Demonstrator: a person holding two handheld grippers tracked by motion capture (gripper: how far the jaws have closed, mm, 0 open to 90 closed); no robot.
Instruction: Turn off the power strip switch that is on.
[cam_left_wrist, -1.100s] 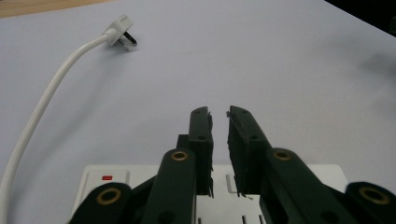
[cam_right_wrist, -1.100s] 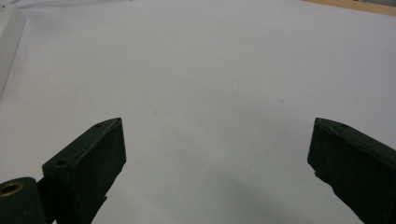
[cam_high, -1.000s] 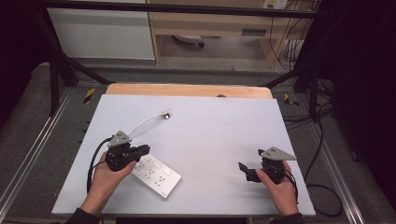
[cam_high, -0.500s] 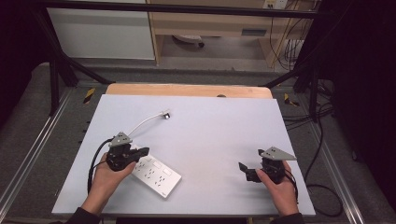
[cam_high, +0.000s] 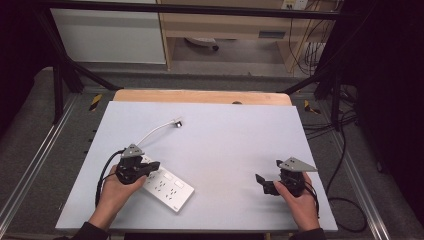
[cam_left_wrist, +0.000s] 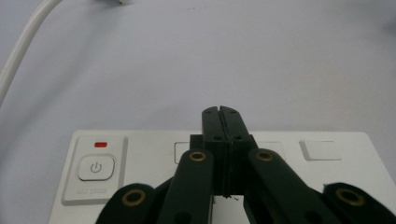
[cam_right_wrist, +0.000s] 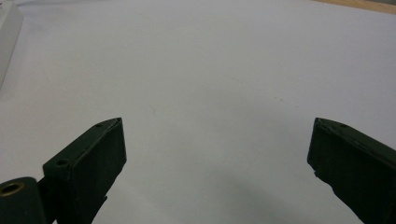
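Item: white power strip (cam_high: 165, 185), lying flat at the near left of the table (cam_high: 225, 145), set at a slant, its white cord (cam_high: 155, 131) curving away toward the middle. The strip's position matches the pictures from a second and half a second ago; nothing on the table has shifted. Left gripper (cam_high: 141, 167): jaws pressed fully together with nothing between them, tip poised over the strip's top face just right of the power button (cam_left_wrist: 95, 167), as the left gripper view shows; whether the tip touches the plastic cannot be told. It has stayed in the same place over the last second. A small red light (cam_left_wrist: 100, 144) sits above the button. Right gripper (cam_high: 264, 182): jaws spread wide over bare table at the near right, well apart from the strip, also unmoved. Judgement: the stillness suggests a pause before a press or a push on the strip; the work looks barely begun.
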